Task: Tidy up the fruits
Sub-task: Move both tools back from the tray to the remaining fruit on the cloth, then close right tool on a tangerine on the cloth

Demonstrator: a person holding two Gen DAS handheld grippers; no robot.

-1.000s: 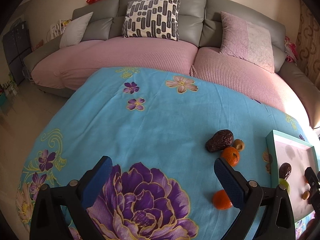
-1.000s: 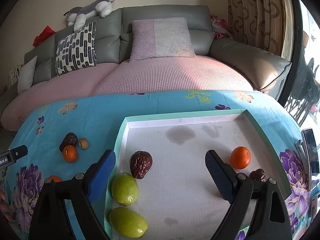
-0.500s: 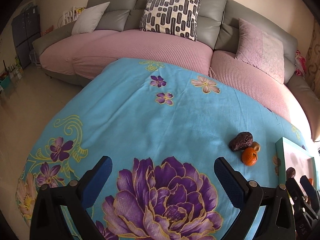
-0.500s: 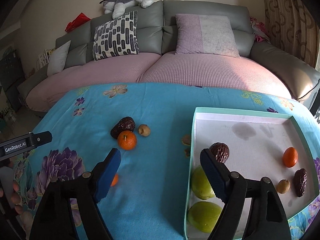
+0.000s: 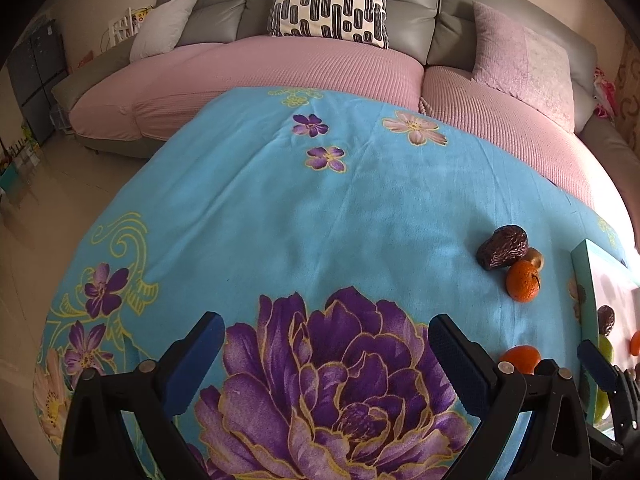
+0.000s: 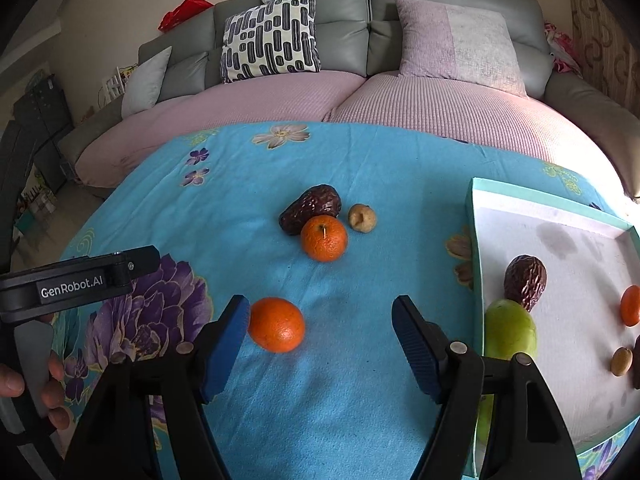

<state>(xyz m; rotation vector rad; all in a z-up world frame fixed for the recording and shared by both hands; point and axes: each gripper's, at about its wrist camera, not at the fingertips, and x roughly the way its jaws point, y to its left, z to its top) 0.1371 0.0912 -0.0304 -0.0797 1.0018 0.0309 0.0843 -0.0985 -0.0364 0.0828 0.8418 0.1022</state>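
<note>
1. Left gripper (image 5: 326, 350): at the scene's left, over the large purple flower printed on the blue floral cloth (image 5: 320, 208). Jaws spread wide, nothing between them. Its black body, marked GenRobot.AI, shows at the left edge of the right wrist view, with a hand (image 6: 24, 380) on its grip.
2. Near orange (image 6: 276, 324): loose on the cloth, just beside the inner face of the right gripper's left finger (image 6: 226, 346); contact cannot be told.
3. Right gripper (image 6: 320, 340): low over the cloth, left of the tray. Jaws wide apart, gripping nothing.
4. Far cluster, beyond the right gripper, on the cloth: a dark wrinkled date (image 6: 310, 209), a stemmed orange (image 6: 324, 238) touching its near side, and a small tan fruit (image 6: 362, 218) just right of the date.
5. Tray (image 6: 476, 240): teal rim, white floor, at the scene's right. It holds a second dark date (image 6: 525, 280) resting against a green fruit (image 6: 510, 330) at the left wall; another green fruit, mostly hidden behind the gripper's right finger; an orange (image 6: 631, 306) and a small tan fruit (image 6: 621, 361) at the right edge.
6. Sofa (image 6: 440, 40): grey with pink covers and cushions, beyond the far edge of the cloth.
</note>
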